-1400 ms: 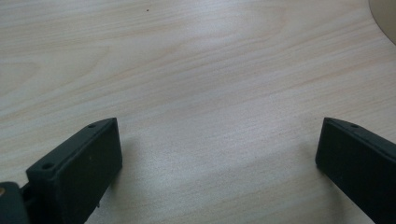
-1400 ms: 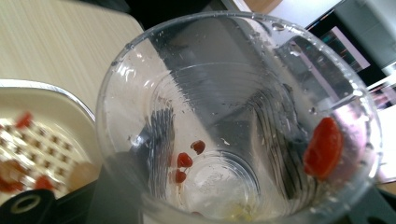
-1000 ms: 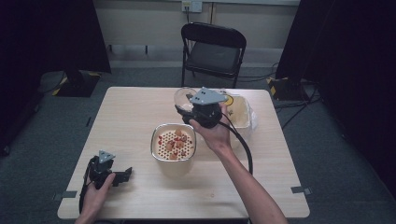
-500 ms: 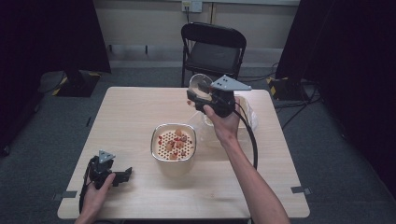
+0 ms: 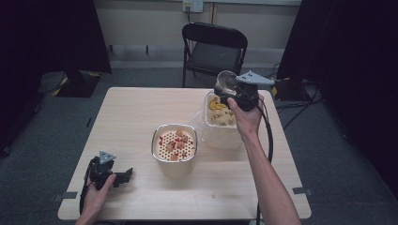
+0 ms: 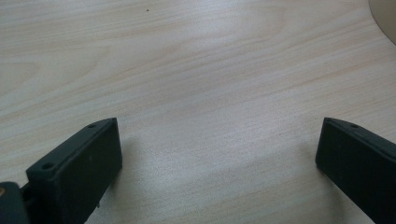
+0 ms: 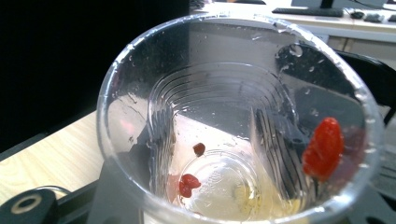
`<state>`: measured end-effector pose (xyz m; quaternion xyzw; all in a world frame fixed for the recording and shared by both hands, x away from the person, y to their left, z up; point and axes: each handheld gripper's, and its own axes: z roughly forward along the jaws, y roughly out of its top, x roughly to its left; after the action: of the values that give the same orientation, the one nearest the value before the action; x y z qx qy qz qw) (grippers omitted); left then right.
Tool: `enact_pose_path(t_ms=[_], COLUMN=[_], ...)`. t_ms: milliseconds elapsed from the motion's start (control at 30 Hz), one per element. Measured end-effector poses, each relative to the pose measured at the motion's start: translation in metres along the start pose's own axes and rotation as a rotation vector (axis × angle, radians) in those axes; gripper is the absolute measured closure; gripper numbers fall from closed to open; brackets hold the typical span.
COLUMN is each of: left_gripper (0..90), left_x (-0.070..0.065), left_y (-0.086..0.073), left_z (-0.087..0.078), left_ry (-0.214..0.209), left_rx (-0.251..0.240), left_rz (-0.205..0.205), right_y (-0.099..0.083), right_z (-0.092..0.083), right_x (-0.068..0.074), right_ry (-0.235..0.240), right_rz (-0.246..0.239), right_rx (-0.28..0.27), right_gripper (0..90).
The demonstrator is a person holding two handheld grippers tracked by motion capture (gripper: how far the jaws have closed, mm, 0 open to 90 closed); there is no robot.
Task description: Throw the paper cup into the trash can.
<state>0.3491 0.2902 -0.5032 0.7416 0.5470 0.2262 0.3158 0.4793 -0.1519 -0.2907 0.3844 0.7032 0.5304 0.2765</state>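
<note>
Resting low at the near left corner of the desk, the left gripper lies in the person's left hand, jaws spread wide. The left gripper view confirms this: both black jaws stand far apart with bare pale wood grain between them, nothing held.

Right gripper is raised above the far right part of the desk, held in the right hand. Its jaws are closed on a clear plastic cup, gripped by the side wall. In the right gripper view the cup is seen mouth-on, tilted toward the camera. Inner wall is wet with droplets. One red berry piece sticks to the wall near the rim; two smaller red bits sit at the base.

Below the cup, on the desk, stands a translucent plastic container with yellow markings visible inside; contents cannot be identified. Just beside it, toward the desk centre, stands a cream-coloured pot fitted with a perforated strainer insert. Red and tan pieces lie on the strainer surface. Pot and container are near each other; whether they touch cannot be told.

Behind the desk stands a black folding chair. Floor is grey carpet. A cable trails from the right gripper along the forearm.
</note>
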Motion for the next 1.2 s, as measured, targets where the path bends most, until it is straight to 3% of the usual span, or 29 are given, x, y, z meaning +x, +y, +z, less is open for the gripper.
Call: enact_pose_path(t_ms=[100,200,367,467,833,1033,1200], left_gripper=[0.0,0.0,0.0,0.0,0.0,0.0,0.0], left_x=[0.000,0.000,0.000,0.000,0.000,0.000,0.000], left_y=[0.000,0.000,0.000,0.000,0.000,0.000,0.000], left_z=[0.000,0.000,0.000,0.000,0.000,0.000,0.000], left_ry=[0.000,0.000,0.000,0.000,0.000,0.000,0.000], left_rx=[0.000,0.000,0.000,0.000,0.000,0.000,-0.001], left_rz=[0.000,0.000,0.000,0.000,0.000,0.002,0.000], right_y=[-0.001,-0.006,-0.010,-0.011,-0.015,-0.022,-0.030], right_z=[0.000,0.002,0.010,0.015,0.012,0.001,-0.013], right_x=[-0.006,-0.014,-0.016,-0.018,-0.013,-0.002,0.005], right_ry=[-0.011,-0.049,-0.051,-0.056,-0.032,0.009,0.015], right_rz=[0.007,0.009,0.017,0.039,0.034,0.003,-0.019], right_rx=[0.015,0.058,0.088,0.115,0.113,0.110,0.114], right_gripper=[46.6,39.6,32.6,20.1,18.5,19.8,17.7])
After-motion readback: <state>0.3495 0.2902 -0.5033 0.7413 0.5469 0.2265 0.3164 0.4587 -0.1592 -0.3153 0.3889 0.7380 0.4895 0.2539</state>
